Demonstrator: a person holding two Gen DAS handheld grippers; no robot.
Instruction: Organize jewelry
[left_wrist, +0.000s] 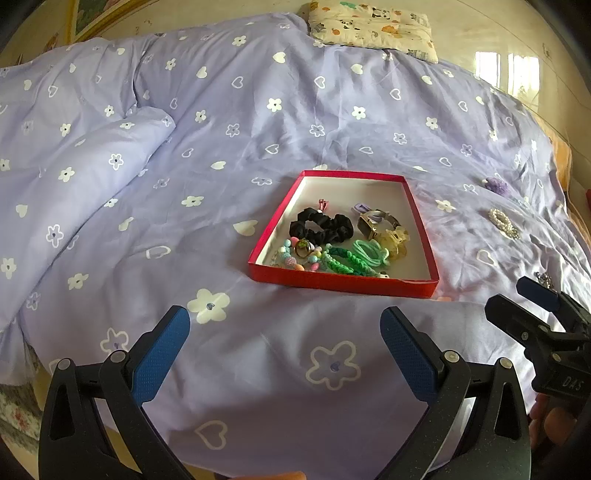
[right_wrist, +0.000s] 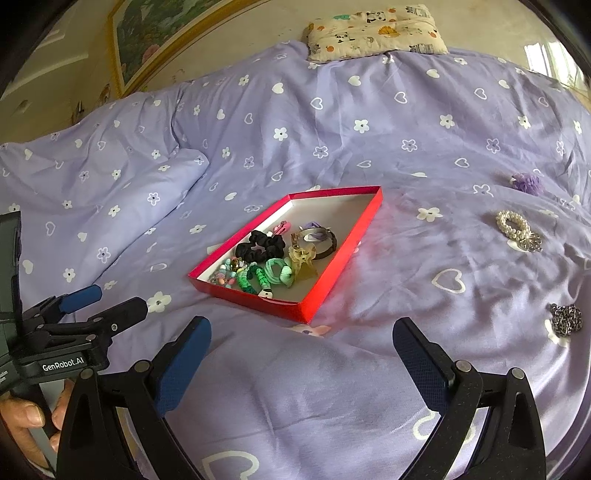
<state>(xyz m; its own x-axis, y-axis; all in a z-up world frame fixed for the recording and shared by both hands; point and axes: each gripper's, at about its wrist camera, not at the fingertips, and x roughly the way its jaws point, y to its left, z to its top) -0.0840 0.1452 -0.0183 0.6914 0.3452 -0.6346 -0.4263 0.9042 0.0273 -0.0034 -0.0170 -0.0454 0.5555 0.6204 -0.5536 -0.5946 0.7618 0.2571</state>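
A shallow red tray (left_wrist: 341, 283) (right_wrist: 347, 254) lies on the purple bedspread. It holds a black scrunchie (left_wrist: 320, 223) (right_wrist: 263, 246), green hair ties (left_wrist: 365, 253), beaded bracelets, a watch (left_wrist: 373, 222) and a yellow claw clip. Right of the tray on the bedspread lie a pearl bracelet (right_wrist: 514, 227) (left_wrist: 503, 222), a silver chain (right_wrist: 566, 319) and a purple fluffy item (right_wrist: 526, 183) (left_wrist: 498, 184). My left gripper (left_wrist: 284, 343) is open and empty, short of the tray's near wall. My right gripper (right_wrist: 301, 354) is open and empty, near the tray's near corner.
A purple flowered duvet (left_wrist: 221, 129) covers the bed, with a folded bulge at the left (left_wrist: 92, 177). A cream cartoon pillow (left_wrist: 373, 29) (right_wrist: 376, 31) lies at the far edge. A framed picture (right_wrist: 147, 33) hangs on the wall.
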